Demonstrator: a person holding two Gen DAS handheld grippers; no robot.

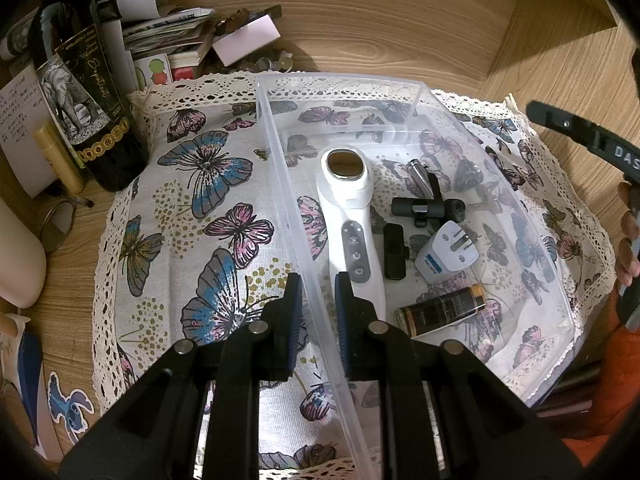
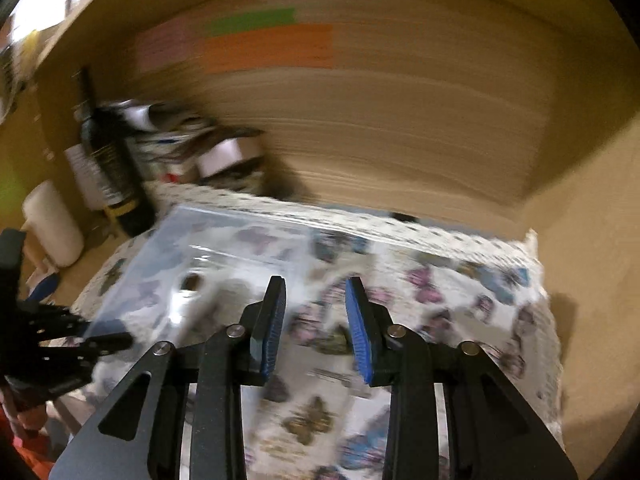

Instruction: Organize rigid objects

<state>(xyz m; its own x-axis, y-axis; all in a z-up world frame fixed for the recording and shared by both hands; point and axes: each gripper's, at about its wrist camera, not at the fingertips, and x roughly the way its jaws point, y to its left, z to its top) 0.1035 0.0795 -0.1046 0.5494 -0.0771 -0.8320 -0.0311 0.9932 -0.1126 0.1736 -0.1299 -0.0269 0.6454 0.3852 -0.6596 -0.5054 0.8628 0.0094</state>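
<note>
Left gripper apparently straddles clear plastic bin wall.

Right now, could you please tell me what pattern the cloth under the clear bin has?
Butterflies, blue and pink, on the lace-edged cloth; the left wrist view shows it best.

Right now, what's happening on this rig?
The left gripper straddles the left wall of the clear plastic bin on the butterfly cloth; whether it's pinching is unclear. The white handheld device, plug adapter and small bottle lie inside. The right gripper is open, empty, mid-motion.
</note>
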